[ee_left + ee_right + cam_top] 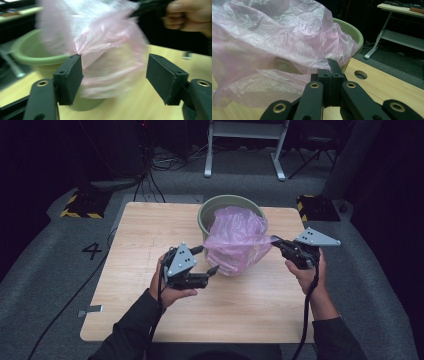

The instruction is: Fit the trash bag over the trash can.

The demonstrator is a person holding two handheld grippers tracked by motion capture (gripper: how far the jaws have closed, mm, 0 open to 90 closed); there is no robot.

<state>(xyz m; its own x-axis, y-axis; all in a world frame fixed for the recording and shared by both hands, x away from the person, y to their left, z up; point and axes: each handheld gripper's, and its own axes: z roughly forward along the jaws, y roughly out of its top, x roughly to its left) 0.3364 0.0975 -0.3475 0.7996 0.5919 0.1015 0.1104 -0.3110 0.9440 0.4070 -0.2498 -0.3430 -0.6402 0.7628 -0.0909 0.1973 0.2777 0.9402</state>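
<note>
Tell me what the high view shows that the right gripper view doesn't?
High view: the whole table, both hands, and the left claw standing open beside the pink bag, not pinching it.

Right gripper view: a close look at the right claw, shut on the bag's edge, plus a round hole in the table.

Both: the bag draped over the green bin, the wooden tabletop, and the white desk frame behind.

Probably a lab or test room: a wooden bench (150, 320) on grey carpet (45, 285), hazard-striped blocks (82, 205) and loose cables (150, 175) beyond the left gripper (206, 261), a white desk frame (245, 150) in the dark background.
</note>
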